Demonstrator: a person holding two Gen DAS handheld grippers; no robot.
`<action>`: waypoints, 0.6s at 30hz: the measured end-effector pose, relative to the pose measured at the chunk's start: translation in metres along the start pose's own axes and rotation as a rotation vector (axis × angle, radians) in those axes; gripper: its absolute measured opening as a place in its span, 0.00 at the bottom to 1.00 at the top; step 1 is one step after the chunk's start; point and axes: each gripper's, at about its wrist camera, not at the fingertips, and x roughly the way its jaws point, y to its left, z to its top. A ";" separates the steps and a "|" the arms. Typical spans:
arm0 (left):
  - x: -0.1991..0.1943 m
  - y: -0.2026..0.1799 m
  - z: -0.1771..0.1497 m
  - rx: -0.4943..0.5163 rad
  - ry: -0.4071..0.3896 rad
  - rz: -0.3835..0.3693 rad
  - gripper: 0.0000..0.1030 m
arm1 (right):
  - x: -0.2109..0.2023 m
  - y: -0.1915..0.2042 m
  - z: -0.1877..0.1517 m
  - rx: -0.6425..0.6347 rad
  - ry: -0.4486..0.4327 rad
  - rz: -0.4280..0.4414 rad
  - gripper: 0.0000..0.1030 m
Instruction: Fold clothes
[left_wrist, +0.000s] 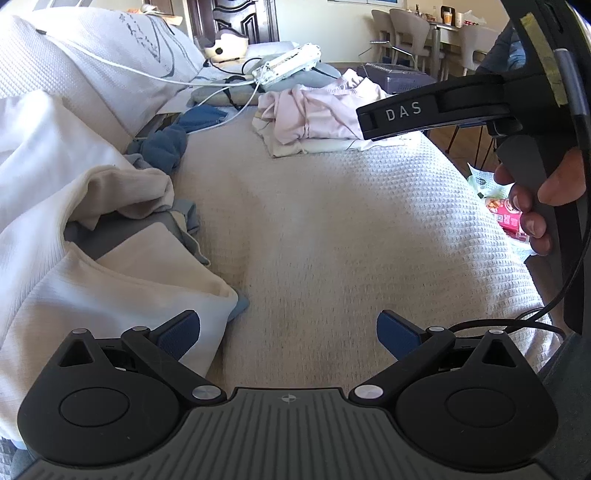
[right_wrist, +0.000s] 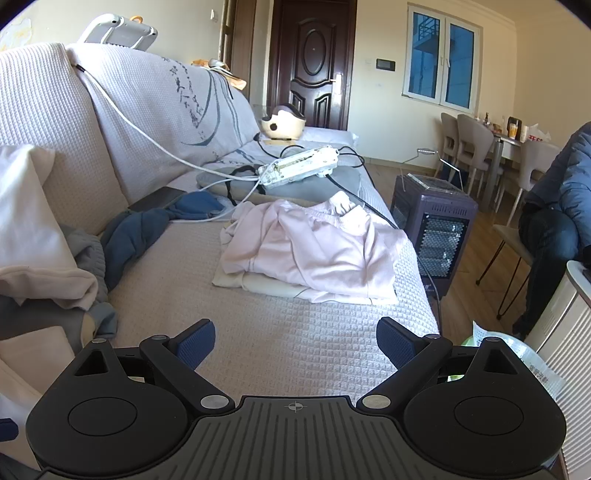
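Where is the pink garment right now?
The pink garment lies on a cream folded stack on the sofa seat, ahead of both open grippers, just in front of the white power strip.

Across the middle of both frames the sofa cover (left_wrist: 314, 229) is a cream cloth with a rough waffle weave, and the pink garment (right_wrist: 314, 251) at centre looks like soft, matt fleece lying on folded cream cloth (right_wrist: 266, 286). The left gripper (left_wrist: 288, 334) at the bottom of its frame is matt black plastic with ribbed grey housing, bright metal pivot pins and blue textured pads (left_wrist: 397, 338), as is the right gripper (right_wrist: 295, 341). At upper centre the door (right_wrist: 314, 62) is glossy dark wood, and the heater (right_wrist: 434, 225) at centre right has a metal mesh front.
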 end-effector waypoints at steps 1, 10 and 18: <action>0.000 0.000 0.001 -0.003 -0.001 -0.003 1.00 | 0.000 0.000 0.000 0.000 -0.001 0.000 0.94; -0.002 -0.003 -0.005 -0.022 0.010 -0.007 1.00 | 0.000 0.002 -0.001 -0.004 -0.007 -0.004 0.94; -0.006 0.009 0.000 -0.101 0.029 -0.038 1.00 | 0.001 0.002 -0.001 -0.018 0.003 0.003 0.94</action>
